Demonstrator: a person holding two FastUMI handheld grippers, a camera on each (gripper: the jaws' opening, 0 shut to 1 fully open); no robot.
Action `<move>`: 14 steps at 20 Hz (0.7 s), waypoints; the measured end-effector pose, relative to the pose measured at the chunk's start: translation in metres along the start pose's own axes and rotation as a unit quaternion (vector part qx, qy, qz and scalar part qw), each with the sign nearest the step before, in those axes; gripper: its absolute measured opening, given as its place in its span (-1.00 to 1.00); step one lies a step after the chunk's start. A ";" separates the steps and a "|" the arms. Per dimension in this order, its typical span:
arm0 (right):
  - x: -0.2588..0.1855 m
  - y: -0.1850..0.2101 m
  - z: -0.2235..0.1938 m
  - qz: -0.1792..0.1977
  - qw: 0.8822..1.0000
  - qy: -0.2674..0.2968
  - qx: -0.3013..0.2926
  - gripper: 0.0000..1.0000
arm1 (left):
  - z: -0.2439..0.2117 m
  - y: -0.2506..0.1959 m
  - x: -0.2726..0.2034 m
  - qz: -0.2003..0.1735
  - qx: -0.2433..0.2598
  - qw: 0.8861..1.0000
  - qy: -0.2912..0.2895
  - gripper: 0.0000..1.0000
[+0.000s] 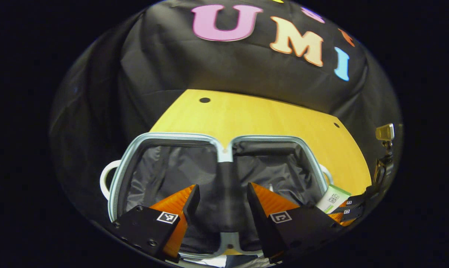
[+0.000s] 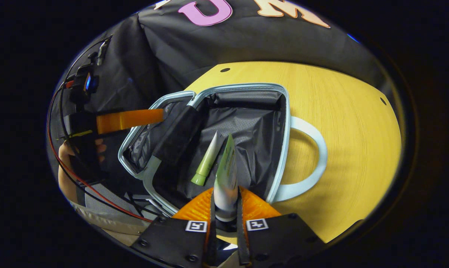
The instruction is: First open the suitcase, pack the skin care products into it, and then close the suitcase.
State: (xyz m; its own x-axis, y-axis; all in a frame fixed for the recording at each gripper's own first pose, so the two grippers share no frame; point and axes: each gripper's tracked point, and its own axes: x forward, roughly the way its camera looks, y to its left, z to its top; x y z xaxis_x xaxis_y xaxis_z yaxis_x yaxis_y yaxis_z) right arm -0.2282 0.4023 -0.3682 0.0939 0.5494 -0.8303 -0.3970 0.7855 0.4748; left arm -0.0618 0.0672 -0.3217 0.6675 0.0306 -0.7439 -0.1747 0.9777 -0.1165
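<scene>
Over the open suitcase (image 2: 280,123), right gripper (image 2: 225,208) clamps a tube (image 2: 226,175); left gripper (image 1: 221,203) gapes, apparently empty.

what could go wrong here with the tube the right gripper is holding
The right gripper pinches the white and green tube near its cap end, so it may swing or slip. Dropped now, it could land on the green tube already in the open suitcase, or bump the left gripper beside it.

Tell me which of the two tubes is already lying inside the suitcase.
The green tube lies on the suitcase lining; the white-and-green tube is clamped in the right gripper.
</scene>
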 end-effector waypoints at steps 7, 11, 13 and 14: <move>0.000 0.004 0.028 0.001 0.999 -0.036 0.026 0.09 | 0.013 0.128 -0.021 0.106 -0.060 0.992 -0.023 0.62; -0.008 0.005 0.058 -0.009 0.996 -0.089 -0.003 0.83 | 0.015 0.186 -0.032 0.146 -0.091 0.985 -0.027 0.67; -0.018 0.011 0.071 -0.007 0.994 -0.112 -0.008 0.95 | 0.010 0.205 -0.029 0.154 -0.107 0.982 -0.023 0.69; -0.022 0.012 0.078 -0.009 0.992 -0.125 -0.007 0.96 | 0.008 0.214 -0.026 0.158 -0.112 0.981 -0.021 0.70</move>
State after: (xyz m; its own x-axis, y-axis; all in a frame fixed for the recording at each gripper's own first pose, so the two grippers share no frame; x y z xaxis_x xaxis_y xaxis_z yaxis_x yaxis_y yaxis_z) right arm -0.1638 0.4214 -0.3214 0.3241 0.5897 -0.7398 -0.4051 0.7932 0.4547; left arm -0.1108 0.2770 -0.3226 0.5832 0.3382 -0.7386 -0.5299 0.8475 -0.0303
